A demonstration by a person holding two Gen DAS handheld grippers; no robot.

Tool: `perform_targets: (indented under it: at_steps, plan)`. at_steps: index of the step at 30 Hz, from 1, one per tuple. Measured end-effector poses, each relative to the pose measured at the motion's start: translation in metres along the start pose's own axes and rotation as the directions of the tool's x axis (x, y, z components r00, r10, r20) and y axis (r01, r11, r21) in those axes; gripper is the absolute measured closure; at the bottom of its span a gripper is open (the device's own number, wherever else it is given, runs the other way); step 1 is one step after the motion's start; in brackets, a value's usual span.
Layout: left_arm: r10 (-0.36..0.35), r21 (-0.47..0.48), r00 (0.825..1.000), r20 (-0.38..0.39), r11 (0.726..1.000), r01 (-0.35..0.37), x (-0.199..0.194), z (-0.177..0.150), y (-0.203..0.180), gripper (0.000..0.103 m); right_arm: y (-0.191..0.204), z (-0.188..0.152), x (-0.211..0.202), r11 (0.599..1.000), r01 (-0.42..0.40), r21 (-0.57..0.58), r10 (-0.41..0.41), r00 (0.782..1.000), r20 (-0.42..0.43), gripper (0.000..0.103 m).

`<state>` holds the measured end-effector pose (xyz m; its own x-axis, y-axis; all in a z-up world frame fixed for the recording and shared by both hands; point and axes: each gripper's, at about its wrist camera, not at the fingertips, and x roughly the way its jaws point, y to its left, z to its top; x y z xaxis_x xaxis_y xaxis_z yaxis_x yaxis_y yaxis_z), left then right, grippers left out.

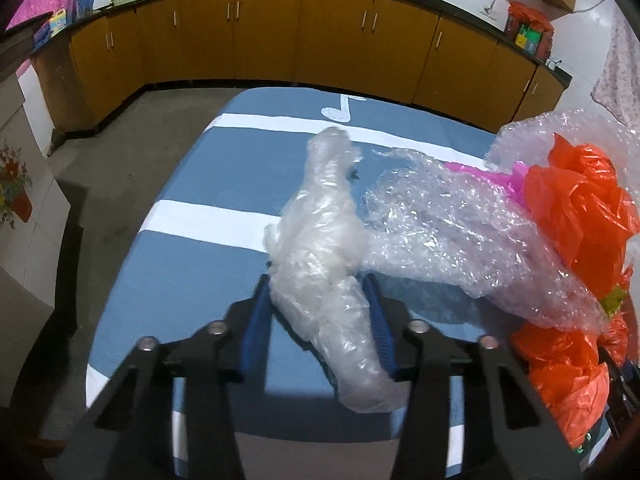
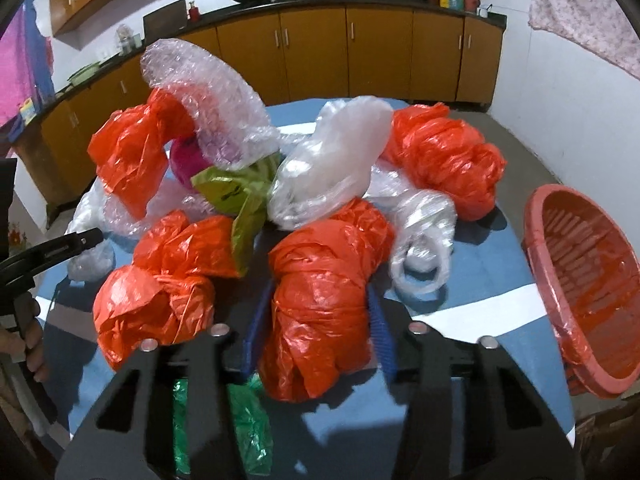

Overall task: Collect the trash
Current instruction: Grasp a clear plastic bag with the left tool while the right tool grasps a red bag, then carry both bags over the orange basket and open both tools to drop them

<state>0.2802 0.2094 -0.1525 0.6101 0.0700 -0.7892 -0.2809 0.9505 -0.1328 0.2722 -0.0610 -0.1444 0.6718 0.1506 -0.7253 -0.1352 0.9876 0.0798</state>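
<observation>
Left gripper [image 1: 318, 300] fingers clamp a crumpled clear plastic bag [image 1: 320, 248]; only the right view shows right gripper [image 2: 318, 304] fingers pinching a knotted orange plastic bag [image 2: 320, 300] and, far right, the red slatted plastic basket [image 2: 580, 280]

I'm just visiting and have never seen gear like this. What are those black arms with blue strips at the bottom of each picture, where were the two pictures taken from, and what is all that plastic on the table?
There is no robot here: a person holds a hand tool with two fingers in each hand, and a small wide-angle camera on each tool looks forward along them. The blue strips are the gripping pads.

One picture comes from the left gripper. Its fingers press on both sides of a crumpled clear plastic bag lying on the blue table, beside a sheet of bubble wrap.

The other comes from the right gripper, whose fingers squeeze an orange plastic bag. Around it lie more orange bags, clear bags and a green wrapper. The red basket at the right edge is probably where the trash goes.
</observation>
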Motion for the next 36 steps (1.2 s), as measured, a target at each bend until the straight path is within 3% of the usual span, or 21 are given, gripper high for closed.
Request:
perform_targets:
  at_steps: [13, 23, 28, 36]
  plan:
    - [-0.057, 0.036, 0.994, 0.096, 0.998, 0.053, -0.062, -0.018, 0.002, 0.069, -0.011, -0.011, -0.045, 0.999, -0.033, 0.021, 0.031, 0.998, 0.053, 0.062]
    - [-0.107, 0.057, 0.974, 0.200, 0.994, 0.097, -0.137, -0.042, -0.002, 0.069, -0.024, -0.031, -0.094, 0.999, -0.028, 0.016, 0.026, 0.993, 0.119, 0.062]
    - [-0.159, 0.090, 0.958, 0.238, 0.986, 0.141, -0.166, -0.044, -0.019, 0.069, -0.038, -0.032, -0.120, 0.999, 0.000, 0.038, -0.007, 0.984, 0.177, 0.062]
    - [-0.292, 0.202, 0.924, 0.248, 0.948, 0.246, -0.196, -0.050, -0.085, 0.069, -0.084, -0.031, -0.150, 0.989, 0.106, 0.105, -0.129, 0.962, 0.241, 0.062]
